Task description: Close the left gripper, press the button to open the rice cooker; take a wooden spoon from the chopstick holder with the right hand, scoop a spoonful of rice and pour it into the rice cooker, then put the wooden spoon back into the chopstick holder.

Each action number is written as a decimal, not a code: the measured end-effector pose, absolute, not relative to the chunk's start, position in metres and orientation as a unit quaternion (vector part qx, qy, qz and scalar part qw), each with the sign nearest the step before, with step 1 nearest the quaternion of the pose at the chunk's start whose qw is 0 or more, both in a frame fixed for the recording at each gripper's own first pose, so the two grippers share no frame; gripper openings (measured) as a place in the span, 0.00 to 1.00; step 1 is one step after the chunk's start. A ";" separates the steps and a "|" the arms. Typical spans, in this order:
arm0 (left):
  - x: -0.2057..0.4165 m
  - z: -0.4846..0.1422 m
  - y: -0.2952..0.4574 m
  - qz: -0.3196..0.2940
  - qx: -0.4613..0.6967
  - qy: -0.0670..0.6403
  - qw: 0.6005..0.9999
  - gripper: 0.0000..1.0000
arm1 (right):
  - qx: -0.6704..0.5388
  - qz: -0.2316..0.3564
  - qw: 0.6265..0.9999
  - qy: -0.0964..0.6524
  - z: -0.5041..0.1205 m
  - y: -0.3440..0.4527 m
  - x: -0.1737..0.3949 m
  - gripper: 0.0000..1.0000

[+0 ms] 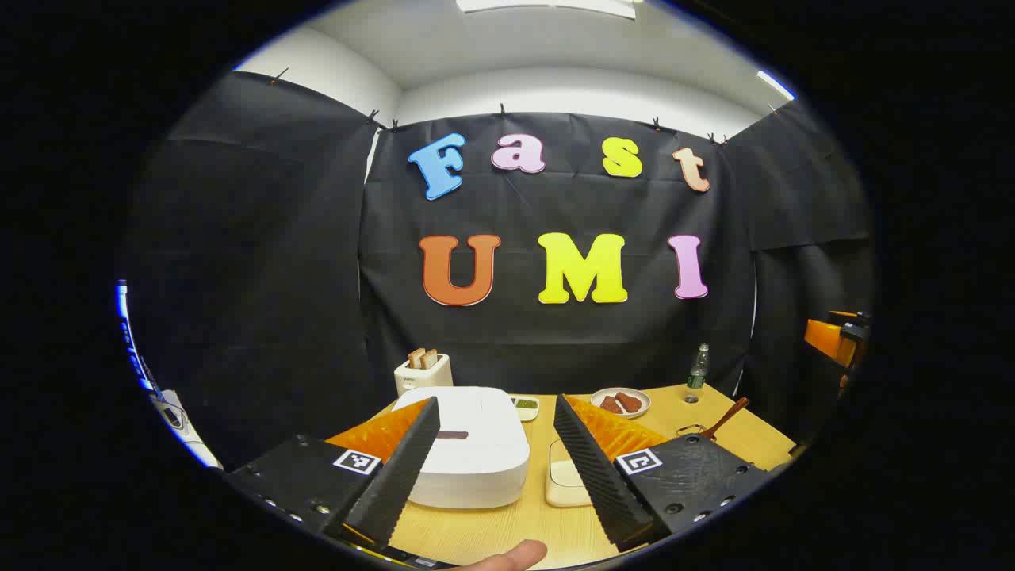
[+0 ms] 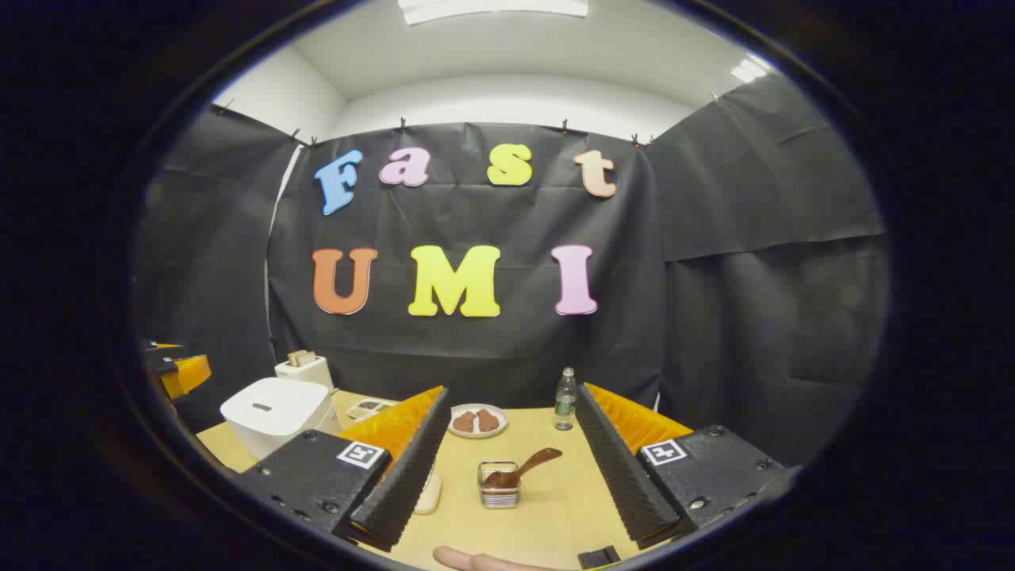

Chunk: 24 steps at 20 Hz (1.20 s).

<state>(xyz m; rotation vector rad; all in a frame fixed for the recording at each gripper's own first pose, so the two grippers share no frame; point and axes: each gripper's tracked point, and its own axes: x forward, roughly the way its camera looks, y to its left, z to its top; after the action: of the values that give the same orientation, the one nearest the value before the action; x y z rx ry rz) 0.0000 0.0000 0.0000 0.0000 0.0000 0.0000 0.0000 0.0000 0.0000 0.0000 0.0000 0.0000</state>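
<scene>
Both grippers hover with fingers spread; left gripper [image 1: 496, 464], unclosed, could straddle the rice cooker [image 1: 468, 448] button [image 1: 453, 434] without pressing.

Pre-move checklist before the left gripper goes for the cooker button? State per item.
1. Left gripper closed for pressing: not ok, fingers wide apart.
2. Rice cooker lid down, dark button on top unobstructed: ok.
3. Left gripper lined up with the cooker: ok, cooker sits between its fingers, ahead.
4. Wooden spoon in the chopstick holder, handle leaning right: ok.
5. Right gripper open and holding nothing, facing the holder: ok.
6. Rice in the cream container beside the cooker: cannot tell, mostly hidden behind a finger.
</scene>
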 end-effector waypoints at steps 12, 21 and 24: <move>0.009 -0.004 0.021 0.007 0.000 -0.004 1.000 0.93 | 0.015 -0.006 1.000 0.002 -0.016 -0.027 0.001 0.98; 0.047 -0.015 0.033 0.011 0.034 0.013 0.999 0.55 | 0.013 0.005 1.000 0.018 -0.042 -0.042 0.016 1.00; 0.061 -0.027 0.034 0.018 0.035 0.031 0.999 0.56 | 0.006 0.004 1.000 0.020 -0.048 -0.054 0.019 1.00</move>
<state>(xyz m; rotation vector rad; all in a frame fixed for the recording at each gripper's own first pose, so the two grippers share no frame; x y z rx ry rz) 0.0611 0.0344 -0.0273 0.0699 0.0618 0.0367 0.0185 -0.0539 -0.0476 0.0119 0.0397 0.0072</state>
